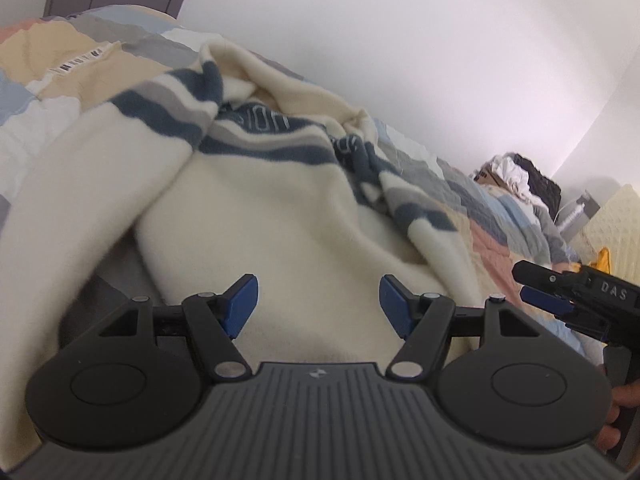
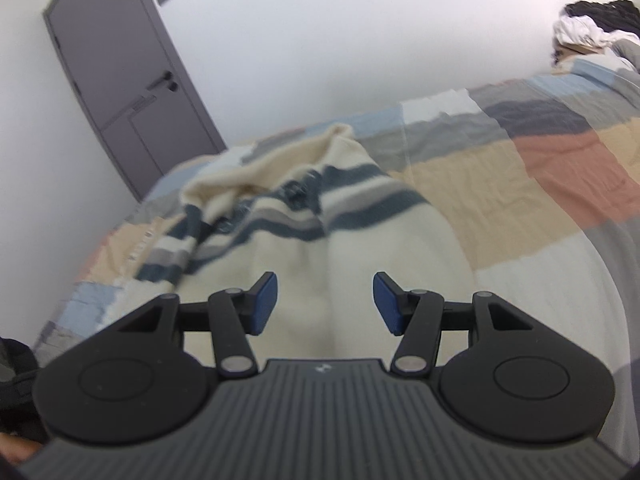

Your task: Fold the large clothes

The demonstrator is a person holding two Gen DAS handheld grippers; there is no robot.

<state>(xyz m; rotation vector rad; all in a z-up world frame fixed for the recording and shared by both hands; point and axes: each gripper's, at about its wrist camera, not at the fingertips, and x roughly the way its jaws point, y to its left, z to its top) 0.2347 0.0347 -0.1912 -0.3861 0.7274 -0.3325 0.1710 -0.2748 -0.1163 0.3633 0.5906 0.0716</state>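
Note:
A cream fleece sweater (image 1: pixel 260 208) with navy and grey stripes lies crumpled on the patchwork bedspread (image 1: pixel 472 204). My left gripper (image 1: pixel 319 304) hovers over its plain cream body, jaws apart, nothing between the blue pads (image 1: pixel 242 304). My right gripper (image 1: pixel 560 294) shows at the right edge of the left wrist view, held by a hand. In the right wrist view the same sweater (image 2: pixel 320 232) stretches away, its striped collar end farthest off. My right gripper (image 2: pixel 325 304) stands open above the cream hem part with a clear gap between its blue pads.
The patchwork bedspread (image 2: pixel 520 168) spreads out to the right of the sweater. A pile of dark and white clothes (image 2: pixel 592 28) sits at the far end of the bed. A grey door (image 2: pixel 120 80) stands in the white wall on the left.

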